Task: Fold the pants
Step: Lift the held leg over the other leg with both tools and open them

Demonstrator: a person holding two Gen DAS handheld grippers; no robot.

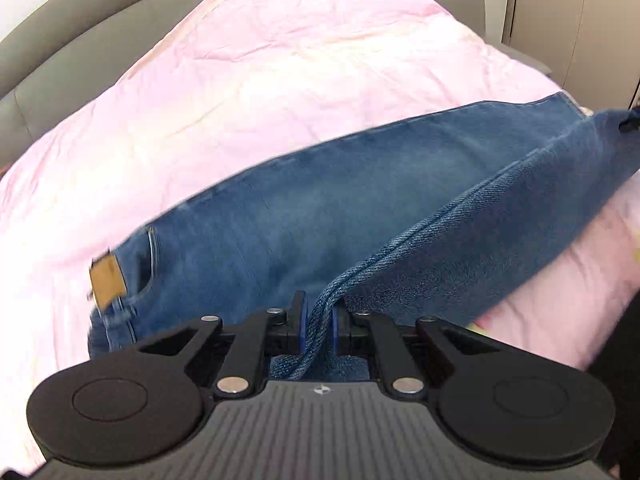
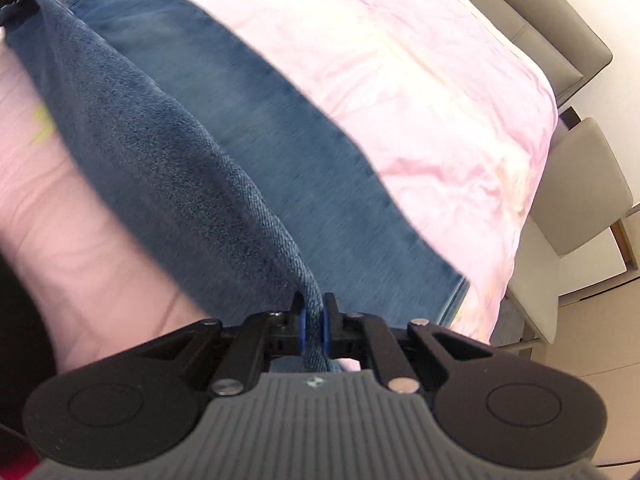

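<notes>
Blue jeans (image 1: 320,208) lie across a pink bed cover (image 1: 260,60), one leg flat on the bed. My left gripper (image 1: 319,320) is shut on a raised seam edge of the jeans near the waist; a tan waistband patch (image 1: 107,280) shows to its left. My right gripper (image 2: 313,320) is shut on the jeans (image 2: 224,152) at the leg end, near the hem (image 2: 456,296). The upper leg edge hangs lifted between the two grippers. The right gripper shows at the far right of the left wrist view (image 1: 630,122).
The pink cover (image 2: 420,80) spans the bed. A grey padded bed frame (image 1: 60,40) curves behind it. A beige chair (image 2: 580,192) stands beside the bed at the right, with pale floor (image 2: 600,328) below. Wardrobe doors (image 1: 580,20) stand beyond.
</notes>
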